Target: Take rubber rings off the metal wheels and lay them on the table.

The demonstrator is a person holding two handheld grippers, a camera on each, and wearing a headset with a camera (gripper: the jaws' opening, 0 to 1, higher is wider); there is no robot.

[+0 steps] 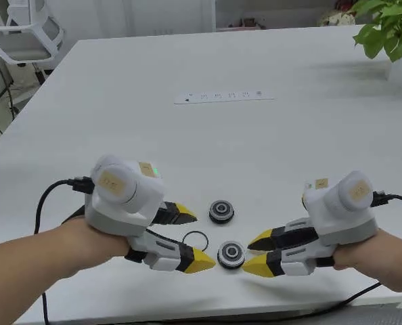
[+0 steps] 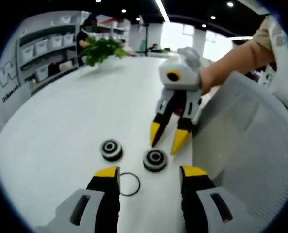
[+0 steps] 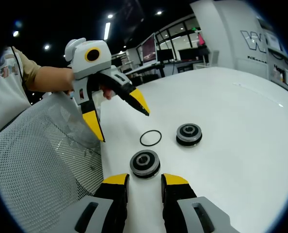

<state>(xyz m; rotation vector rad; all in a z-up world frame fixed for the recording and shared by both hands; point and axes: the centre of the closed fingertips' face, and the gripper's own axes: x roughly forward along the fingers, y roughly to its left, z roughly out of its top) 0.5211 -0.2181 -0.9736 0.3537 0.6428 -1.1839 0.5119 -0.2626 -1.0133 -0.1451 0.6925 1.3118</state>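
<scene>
From where I stand, both grippers sit low over the white table (image 1: 187,135) at the bottom of the head view, tips turned toward each other. The left gripper (image 1: 193,237), lower left, has its jaws spread wide and grips nothing. A loose rubber ring (image 1: 196,233) lies flat on the table in the gap between them. The right gripper (image 1: 255,253), lower right, has its jaws parted only a little and is also empty, with its tips just beside the nearer metal wheel (image 1: 231,254). The second metal wheel (image 1: 221,211) sits just above that one in the frame, apart from both grippers. A power strip (image 1: 225,97) lies at upper centre.
</scene>
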